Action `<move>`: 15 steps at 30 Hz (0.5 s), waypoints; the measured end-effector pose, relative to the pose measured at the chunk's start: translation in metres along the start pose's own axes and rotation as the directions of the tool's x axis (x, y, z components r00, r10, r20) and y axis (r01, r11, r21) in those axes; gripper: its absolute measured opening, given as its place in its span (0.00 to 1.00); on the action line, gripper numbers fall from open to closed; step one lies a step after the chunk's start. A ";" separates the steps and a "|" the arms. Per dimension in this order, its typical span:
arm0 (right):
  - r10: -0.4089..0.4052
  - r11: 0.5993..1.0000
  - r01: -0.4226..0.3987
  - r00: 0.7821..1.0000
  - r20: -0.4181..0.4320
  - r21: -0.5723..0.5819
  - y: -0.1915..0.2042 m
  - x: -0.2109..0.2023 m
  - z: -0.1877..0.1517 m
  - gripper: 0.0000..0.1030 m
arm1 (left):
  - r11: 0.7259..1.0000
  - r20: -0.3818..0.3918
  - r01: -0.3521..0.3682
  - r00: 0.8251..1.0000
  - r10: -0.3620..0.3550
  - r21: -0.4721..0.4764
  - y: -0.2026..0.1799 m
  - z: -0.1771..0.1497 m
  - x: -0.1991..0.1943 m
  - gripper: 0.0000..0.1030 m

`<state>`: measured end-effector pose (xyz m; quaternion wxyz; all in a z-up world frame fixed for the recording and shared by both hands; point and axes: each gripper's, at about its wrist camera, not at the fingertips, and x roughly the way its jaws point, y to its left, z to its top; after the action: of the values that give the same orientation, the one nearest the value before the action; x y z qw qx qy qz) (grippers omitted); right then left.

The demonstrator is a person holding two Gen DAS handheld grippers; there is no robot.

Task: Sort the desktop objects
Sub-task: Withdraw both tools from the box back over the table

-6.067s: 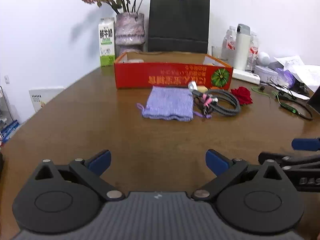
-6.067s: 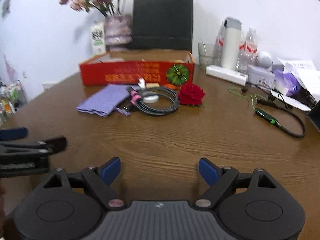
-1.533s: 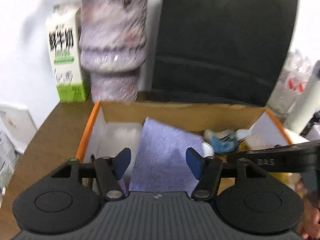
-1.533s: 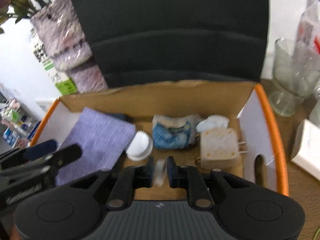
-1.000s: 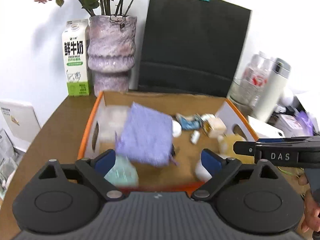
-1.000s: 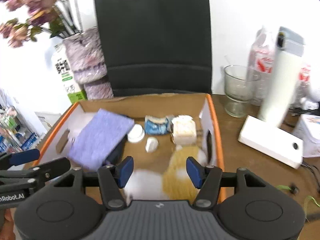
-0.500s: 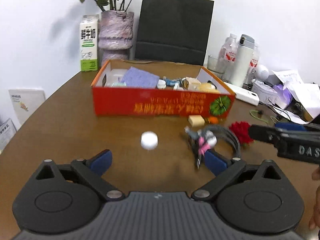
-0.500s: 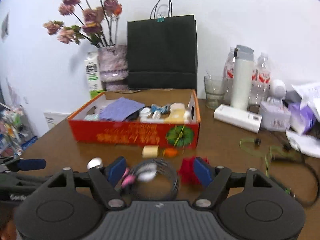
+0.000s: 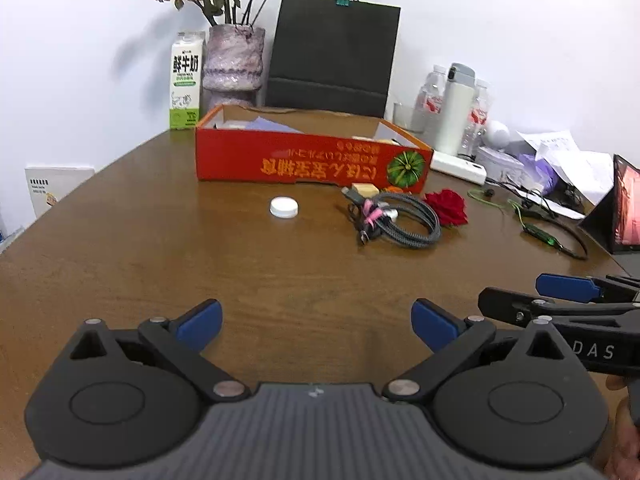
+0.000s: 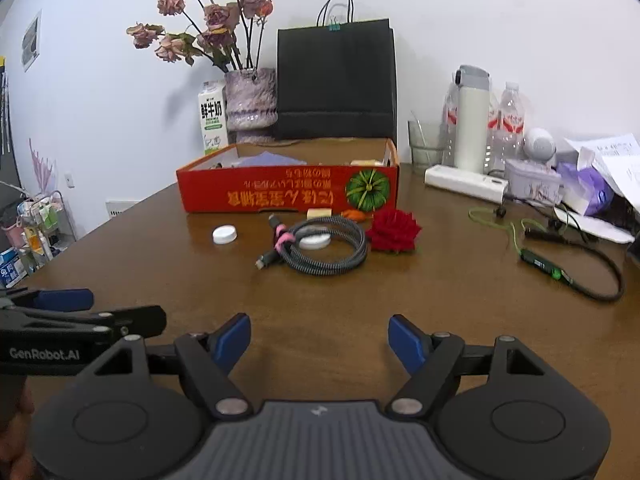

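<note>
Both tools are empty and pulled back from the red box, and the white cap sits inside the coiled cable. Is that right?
Not quite. The white cap lies alone on the table, left of the coiled cable, as the left wrist view shows. Both tools, left and right, are empty.

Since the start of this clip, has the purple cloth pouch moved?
Yes. The purple pouch left the table in front of the red box and now lies inside that box.

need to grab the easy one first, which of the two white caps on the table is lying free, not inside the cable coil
The white cap on bare wood left of the coiled cable, in front of the red box. The other cap lies inside the coil's loop.
</note>
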<state>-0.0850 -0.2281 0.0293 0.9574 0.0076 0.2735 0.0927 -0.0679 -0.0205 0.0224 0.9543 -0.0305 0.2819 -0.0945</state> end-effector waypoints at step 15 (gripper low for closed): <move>-0.026 0.999 0.027 0.999 0.048 -0.027 0.012 -0.011 -0.017 0.77 | 1.000 -0.016 0.001 1.000 -0.001 -0.023 0.009 -0.016 -0.003 1.00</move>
<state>-0.1052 -0.2191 0.0208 0.9647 -0.0072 0.2495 0.0835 -0.0777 -0.0115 0.0098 0.9515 -0.0407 0.2906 -0.0920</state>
